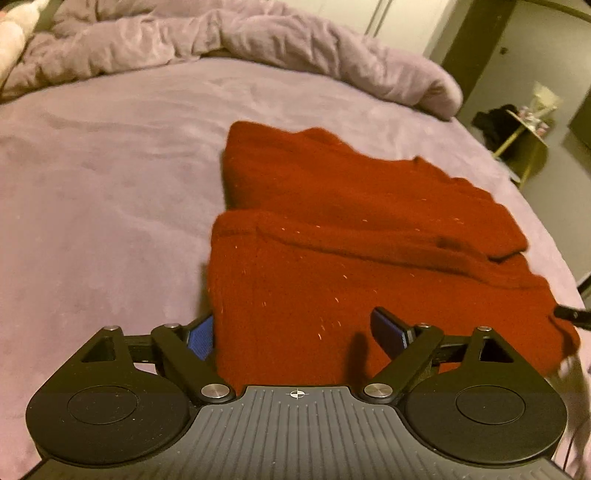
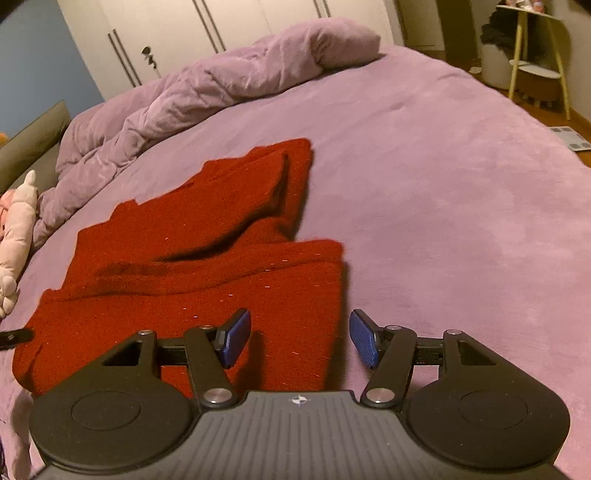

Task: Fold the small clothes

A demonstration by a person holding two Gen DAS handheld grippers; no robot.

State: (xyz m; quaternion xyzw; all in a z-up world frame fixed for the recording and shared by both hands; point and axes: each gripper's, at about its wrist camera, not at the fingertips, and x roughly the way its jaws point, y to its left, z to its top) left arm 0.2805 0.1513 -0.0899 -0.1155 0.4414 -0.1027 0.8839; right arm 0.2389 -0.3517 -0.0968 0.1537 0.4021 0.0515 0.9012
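A dark red knitted garment [image 1: 332,229] lies partly folded on the purple bed sheet [image 1: 92,184], with one layer laid over its middle. My left gripper [image 1: 295,334] hovers over the garment's near left corner, open wide. Its blue pads [image 1: 389,332] stand apart and press on nothing. In the right wrist view the same garment [image 2: 192,251] spreads to the left. My right gripper [image 2: 300,339] is open over the garment's near right edge, with cloth beneath the gap and not pinched. A black tip of the other gripper shows at the edge of each view.
A crumpled purple duvet [image 2: 207,85] is heaped along the far side of the bed. A pale plush toy [image 2: 14,229] lies at the left. White wardrobe doors [image 2: 166,33], a yellow-legged side table [image 2: 535,55] and a floor scale [image 2: 570,136] stand beyond the bed's edge.
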